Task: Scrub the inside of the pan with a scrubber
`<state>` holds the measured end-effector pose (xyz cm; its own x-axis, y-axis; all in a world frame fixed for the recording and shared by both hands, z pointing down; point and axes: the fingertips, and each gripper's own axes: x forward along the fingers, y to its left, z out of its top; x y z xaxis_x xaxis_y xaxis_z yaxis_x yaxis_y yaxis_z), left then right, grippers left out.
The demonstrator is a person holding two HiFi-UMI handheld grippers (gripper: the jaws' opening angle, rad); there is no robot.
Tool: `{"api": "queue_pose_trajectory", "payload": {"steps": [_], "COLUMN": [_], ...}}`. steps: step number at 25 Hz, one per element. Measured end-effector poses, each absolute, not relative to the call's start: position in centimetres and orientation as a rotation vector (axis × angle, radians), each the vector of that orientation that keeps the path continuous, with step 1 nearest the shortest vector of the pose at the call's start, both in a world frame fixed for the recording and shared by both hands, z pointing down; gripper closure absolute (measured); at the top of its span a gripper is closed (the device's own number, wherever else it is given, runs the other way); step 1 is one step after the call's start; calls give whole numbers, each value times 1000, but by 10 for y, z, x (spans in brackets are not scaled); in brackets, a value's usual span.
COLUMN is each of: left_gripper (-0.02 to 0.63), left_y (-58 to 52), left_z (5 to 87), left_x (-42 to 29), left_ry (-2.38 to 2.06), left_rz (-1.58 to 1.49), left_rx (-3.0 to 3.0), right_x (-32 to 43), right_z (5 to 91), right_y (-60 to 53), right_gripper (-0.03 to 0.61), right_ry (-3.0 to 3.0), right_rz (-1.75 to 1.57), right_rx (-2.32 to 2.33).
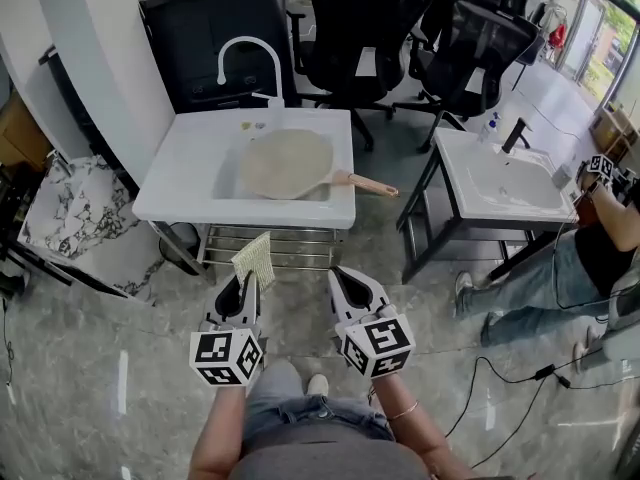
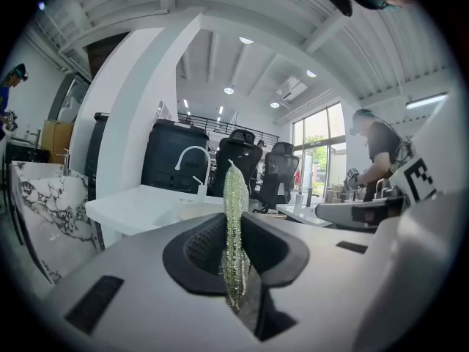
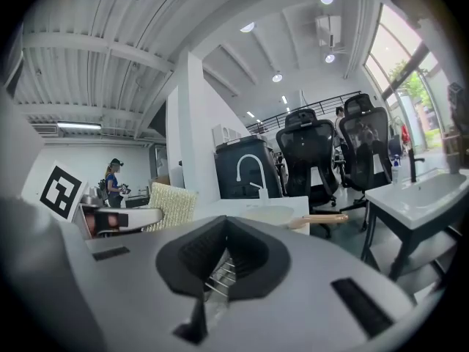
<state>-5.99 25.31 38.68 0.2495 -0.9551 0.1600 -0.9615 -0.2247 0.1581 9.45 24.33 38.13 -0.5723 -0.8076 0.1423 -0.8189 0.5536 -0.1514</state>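
Note:
A round pale pan (image 1: 288, 161) lies in the basin of the white sink table (image 1: 190, 183), its wooden handle (image 1: 365, 183) reaching right over the rim. Both grippers hang well short of the sink, above the floor. My left gripper (image 1: 243, 286) is shut on a yellow-green scrubber (image 1: 254, 259), which stands up edge-on between its jaws (image 2: 234, 233). My right gripper (image 1: 345, 286) is beside it, jaws shut with nothing between them (image 3: 220, 270). In the right gripper view the scrubber (image 3: 170, 205) shows at left and the pan (image 3: 267, 215) lies ahead.
A curved white faucet (image 1: 245, 58) rises behind the basin, and a wire rack (image 1: 270, 243) sits under it. A second sink table (image 1: 500, 183) stands to the right, with a seated person (image 1: 590, 258) beyond it. Office chairs (image 1: 370, 28) are behind; a marble counter (image 1: 70, 213) is at left.

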Motion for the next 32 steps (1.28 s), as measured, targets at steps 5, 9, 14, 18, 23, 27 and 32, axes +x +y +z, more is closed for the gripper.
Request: {"api": "queue_pose_trajectory", "payload": {"steps": [5, 9, 14, 18, 23, 27, 32], "left_gripper": [546, 546, 546, 546, 546, 546, 546], "left_y": [233, 199, 137, 86, 31, -9, -54], "left_z": [392, 397, 403, 411, 414, 415, 414], "left_x": [-68, -82, -104, -115, -125, -138, -143], "left_ry": [-1792, -1796, -1768, -1705, -1633, -1609, -1524], "left_rz": [47, 60, 55, 45, 44, 47, 24], "left_rx": [2290, 2286, 2283, 2290, 2298, 2285, 2318], "right_x": [88, 74, 50, 32, 8, -8, -16], "right_z": [388, 393, 398, 400, 401, 402, 398], "right_y": [223, 194, 139, 85, 26, -11, -52], "right_gripper": [568, 568, 568, 568, 568, 568, 568], "right_ry": [-2706, -2690, -2677, -2667, -2644, -2617, -2578], "right_rz": [320, 308, 273, 292, 303, 311, 297], "right_rx": [1426, 1414, 1386, 1417, 1416, 1427, 1478]}}
